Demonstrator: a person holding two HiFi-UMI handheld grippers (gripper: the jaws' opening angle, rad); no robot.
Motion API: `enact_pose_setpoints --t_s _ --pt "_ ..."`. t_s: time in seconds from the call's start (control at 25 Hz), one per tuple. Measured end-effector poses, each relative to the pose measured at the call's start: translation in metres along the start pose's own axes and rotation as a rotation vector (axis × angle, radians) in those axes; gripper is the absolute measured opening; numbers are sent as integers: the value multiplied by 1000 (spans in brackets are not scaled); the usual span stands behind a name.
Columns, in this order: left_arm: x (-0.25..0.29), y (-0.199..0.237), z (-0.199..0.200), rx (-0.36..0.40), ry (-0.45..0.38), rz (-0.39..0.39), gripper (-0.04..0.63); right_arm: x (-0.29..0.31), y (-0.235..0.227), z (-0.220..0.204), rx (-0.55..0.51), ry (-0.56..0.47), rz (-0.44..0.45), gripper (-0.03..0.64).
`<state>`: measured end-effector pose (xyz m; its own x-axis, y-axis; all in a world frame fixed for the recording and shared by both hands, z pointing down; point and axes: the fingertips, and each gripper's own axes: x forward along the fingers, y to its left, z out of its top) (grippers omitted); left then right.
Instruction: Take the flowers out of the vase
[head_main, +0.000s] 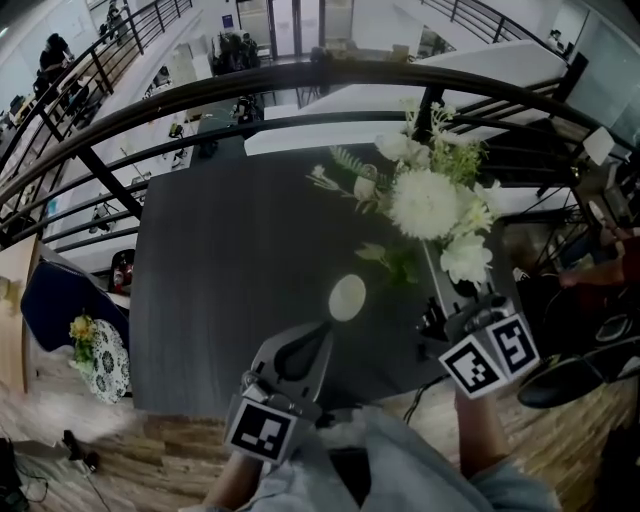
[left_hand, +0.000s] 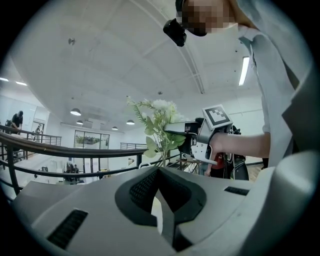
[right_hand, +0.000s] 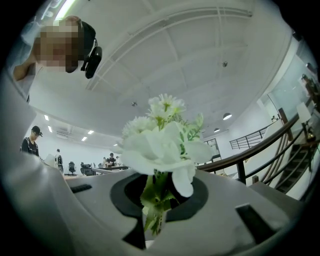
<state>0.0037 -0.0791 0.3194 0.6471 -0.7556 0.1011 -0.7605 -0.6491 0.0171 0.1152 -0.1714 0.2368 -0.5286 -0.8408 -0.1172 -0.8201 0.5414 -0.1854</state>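
Note:
A bunch of white flowers (head_main: 428, 205) with green leaves hangs over the right side of the dark table (head_main: 230, 260). My right gripper (head_main: 446, 308) is shut on its stems. In the right gripper view the green stems (right_hand: 156, 212) sit pinched between the jaws, under the blooms (right_hand: 160, 145). The white vase (head_main: 347, 297) shows from above as a pale oval, left of the bunch and apart from it. My left gripper (head_main: 326, 328) reaches it from below, and a pale strip of the vase (left_hand: 156, 214) sits in the narrow gap of its jaws. Beyond them the flowers (left_hand: 159, 125) stand in the right gripper (left_hand: 176, 129).
A curved black railing (head_main: 300, 80) runs along the table's far side, with a lower floor beyond. A blue chair (head_main: 60, 300) and a patterned bag with yellow flowers (head_main: 95, 350) stand left of the table. Another person's red sleeve (head_main: 600, 265) is at the right.

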Motion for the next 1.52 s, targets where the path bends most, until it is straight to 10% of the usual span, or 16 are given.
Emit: enact_pose_setpoints --t_s 1.52 --pt "37 -36 2 9 26 -77 -1 -61 -75 -84 93 219 -161 54"
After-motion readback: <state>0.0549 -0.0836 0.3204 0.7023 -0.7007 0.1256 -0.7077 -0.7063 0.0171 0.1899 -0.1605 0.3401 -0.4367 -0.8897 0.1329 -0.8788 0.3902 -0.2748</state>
